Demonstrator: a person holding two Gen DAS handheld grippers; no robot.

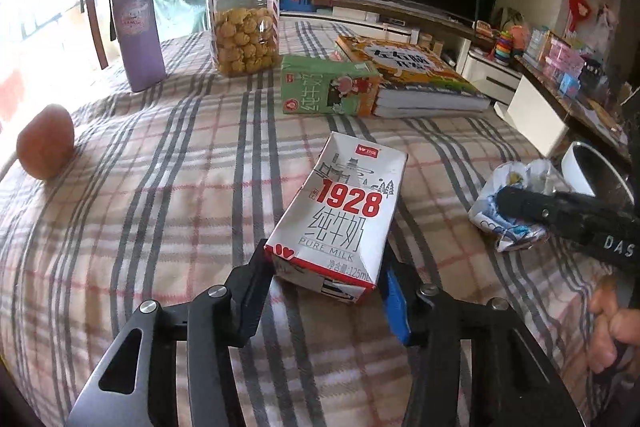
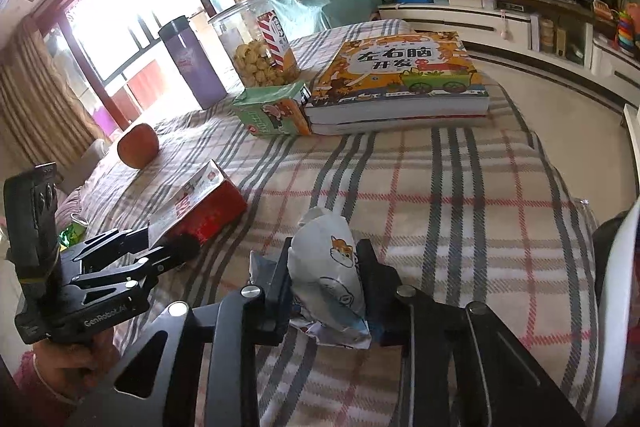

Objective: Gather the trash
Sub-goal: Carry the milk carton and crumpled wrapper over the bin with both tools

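Left tool (image 1: 326,273): clenched on the near end of the milk box (image 1: 340,211).
Right tool (image 2: 324,287): clenched on the crumpled wrapper (image 2: 330,267).
Table (image 2: 460,227): covered by a checked cloth.

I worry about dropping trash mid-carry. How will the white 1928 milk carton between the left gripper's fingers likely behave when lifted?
The milk carton already looks dented along its top face, so it is probably empty, light, and may crush further under the left gripper. Its printed surface looks smooth, so it could slip. Gripped at one end, its far end may sag or swing.
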